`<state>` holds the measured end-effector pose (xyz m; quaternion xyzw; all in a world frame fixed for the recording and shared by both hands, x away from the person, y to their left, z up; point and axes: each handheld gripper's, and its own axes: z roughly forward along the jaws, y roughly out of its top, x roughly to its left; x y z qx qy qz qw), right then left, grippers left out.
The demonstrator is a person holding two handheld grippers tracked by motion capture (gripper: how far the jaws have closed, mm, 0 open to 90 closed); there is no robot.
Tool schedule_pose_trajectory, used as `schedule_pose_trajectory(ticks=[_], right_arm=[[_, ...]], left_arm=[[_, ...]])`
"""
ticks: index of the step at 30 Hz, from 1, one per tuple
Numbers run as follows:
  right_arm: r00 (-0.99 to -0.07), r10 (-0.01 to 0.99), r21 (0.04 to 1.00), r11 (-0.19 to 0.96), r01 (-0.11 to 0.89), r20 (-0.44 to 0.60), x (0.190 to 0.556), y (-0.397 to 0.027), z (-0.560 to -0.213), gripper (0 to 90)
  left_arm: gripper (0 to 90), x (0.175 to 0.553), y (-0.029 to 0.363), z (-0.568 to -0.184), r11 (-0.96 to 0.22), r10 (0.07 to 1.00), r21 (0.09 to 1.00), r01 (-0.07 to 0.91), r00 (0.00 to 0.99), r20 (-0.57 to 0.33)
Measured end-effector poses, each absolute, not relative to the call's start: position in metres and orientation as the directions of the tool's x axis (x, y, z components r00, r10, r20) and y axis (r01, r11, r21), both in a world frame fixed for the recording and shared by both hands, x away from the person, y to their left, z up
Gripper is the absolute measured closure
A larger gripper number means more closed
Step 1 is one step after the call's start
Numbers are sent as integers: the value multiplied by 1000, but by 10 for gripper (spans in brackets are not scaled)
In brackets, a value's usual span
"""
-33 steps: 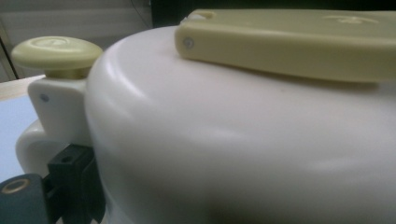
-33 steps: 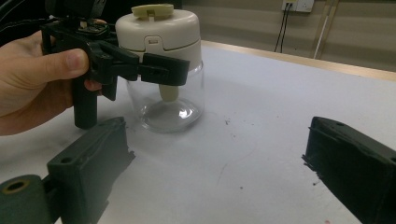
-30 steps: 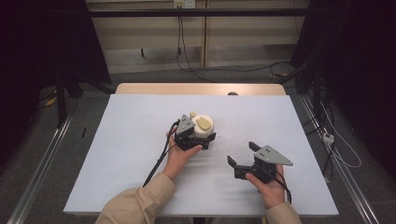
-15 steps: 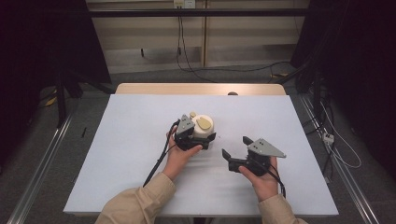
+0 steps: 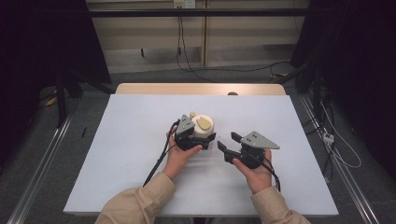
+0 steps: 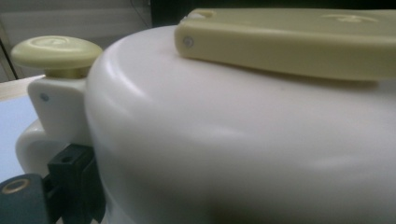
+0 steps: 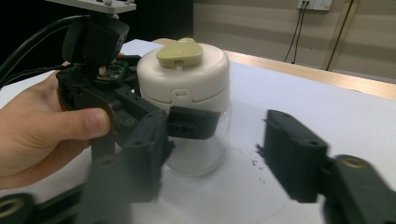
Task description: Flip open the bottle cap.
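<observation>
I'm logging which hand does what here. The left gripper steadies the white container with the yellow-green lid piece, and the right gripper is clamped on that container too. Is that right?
Not quite. The left gripper does steady the white container, but the right gripper is not clamped on it: the right gripper view shows its fingers apart from the container, with nothing between them.

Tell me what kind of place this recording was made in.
Probably a lab or recording workspace, not a home: a bare white table with one white lidded jar on it, dark curtains at both sides, and loose cables across the floor behind.
</observation>
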<state>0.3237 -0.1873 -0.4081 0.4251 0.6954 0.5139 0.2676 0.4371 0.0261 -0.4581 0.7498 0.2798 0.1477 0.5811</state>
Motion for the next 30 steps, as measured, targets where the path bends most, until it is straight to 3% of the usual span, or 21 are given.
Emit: schedule_pose_trajectory(ticks=[18, 30], right_arm=[[-544, 829, 920, 105, 378, 129, 339, -173, -393, 885], [-552, 821, 909, 109, 402, 146, 345, -166, -390, 900]], left_arm=[[62, 437, 26, -458, -166, 593, 954, 248, 799, -105], [62, 437, 26, -458, -168, 593, 954, 247, 799, -102]])
